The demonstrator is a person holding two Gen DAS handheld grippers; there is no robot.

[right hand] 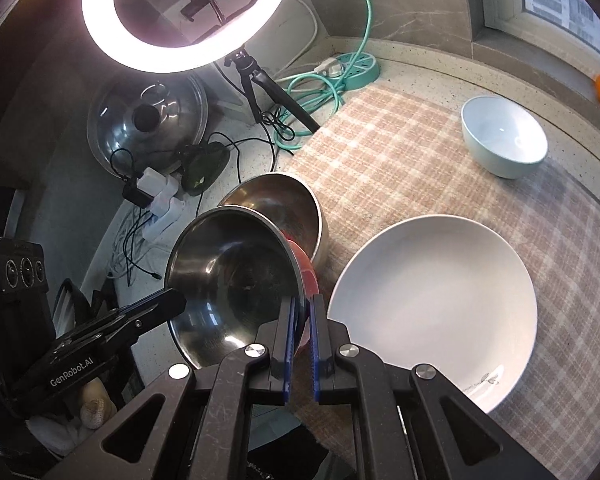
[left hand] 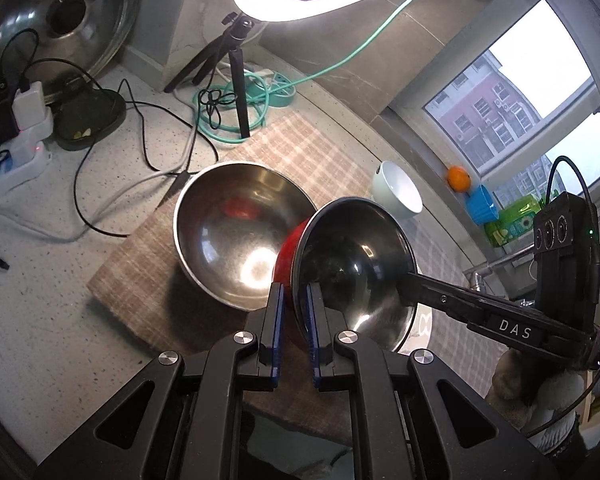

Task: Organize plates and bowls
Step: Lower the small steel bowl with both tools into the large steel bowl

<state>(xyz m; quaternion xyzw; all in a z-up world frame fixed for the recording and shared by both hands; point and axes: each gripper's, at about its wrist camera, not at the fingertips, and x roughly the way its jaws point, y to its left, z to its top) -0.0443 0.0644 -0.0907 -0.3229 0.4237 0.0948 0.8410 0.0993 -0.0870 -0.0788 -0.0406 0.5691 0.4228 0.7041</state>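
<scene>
the left gripper [left hand: 296,308] and right gripper [right hand: 303,320] are each clamped on opposite sides of the rim of one red-bodied bowl [left hand: 352,264], which has a dark metal interior. a two-point rim grip probably keeps the tilted bowl from swinging. the bowl is held off the checked mat [left hand: 300,148], just right of and overlapping the steel bowl [left hand: 236,232] resting on the mat; nesting one inside the other looks like the step in hand.

only the right wrist view shows the large white plate [right hand: 432,312] lying near and right on the mat. the small pale bowl [right hand: 504,136] stands far right in both views. only the left wrist view shows the blue cup [left hand: 482,204] on the window sill.
</scene>
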